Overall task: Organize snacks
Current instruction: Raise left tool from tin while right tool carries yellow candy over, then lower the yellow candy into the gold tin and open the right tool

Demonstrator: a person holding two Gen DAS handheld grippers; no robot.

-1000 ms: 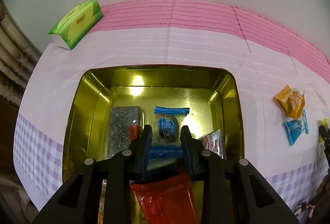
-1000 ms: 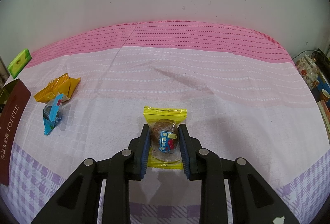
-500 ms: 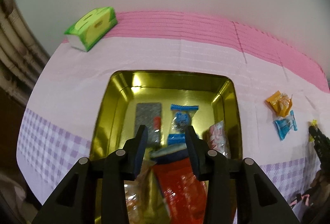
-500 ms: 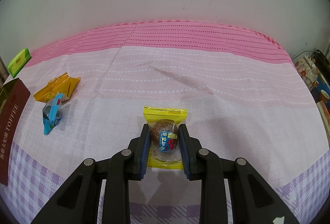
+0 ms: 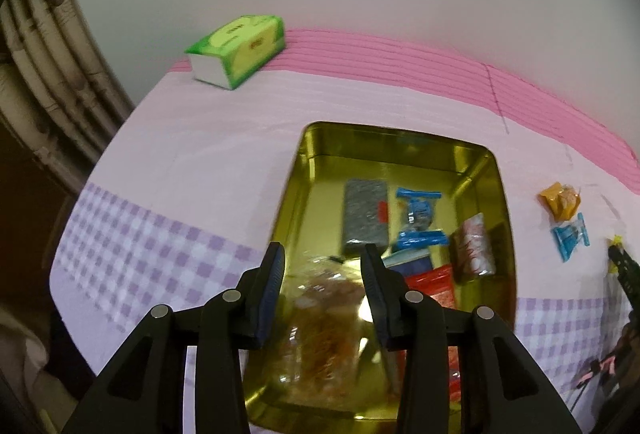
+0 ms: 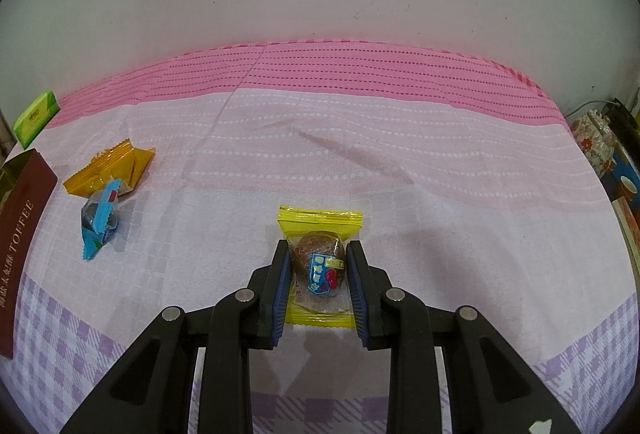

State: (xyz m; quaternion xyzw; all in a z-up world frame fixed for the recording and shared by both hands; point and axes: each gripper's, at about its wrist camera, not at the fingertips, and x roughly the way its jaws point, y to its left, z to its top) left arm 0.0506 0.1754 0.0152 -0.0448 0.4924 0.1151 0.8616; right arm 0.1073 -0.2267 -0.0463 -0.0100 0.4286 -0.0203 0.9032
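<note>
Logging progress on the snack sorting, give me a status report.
Left hand-held gripper open above gold tin. Right hand-held gripper shut on yellow-wrapped snack. Orange and blue snacks on cloth.

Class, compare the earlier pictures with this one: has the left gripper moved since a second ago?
Yes. The left gripper has pulled up and leftward, away from the gold tin, whose rim now looks smaller; its fingers have spread.

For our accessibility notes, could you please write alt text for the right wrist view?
The right gripper straddles a yellow-wrapped snack lying on a pink and lilac checked tablecloth. To the left lie an orange packet, a blue packet and a brown toffee tin's side.
</note>
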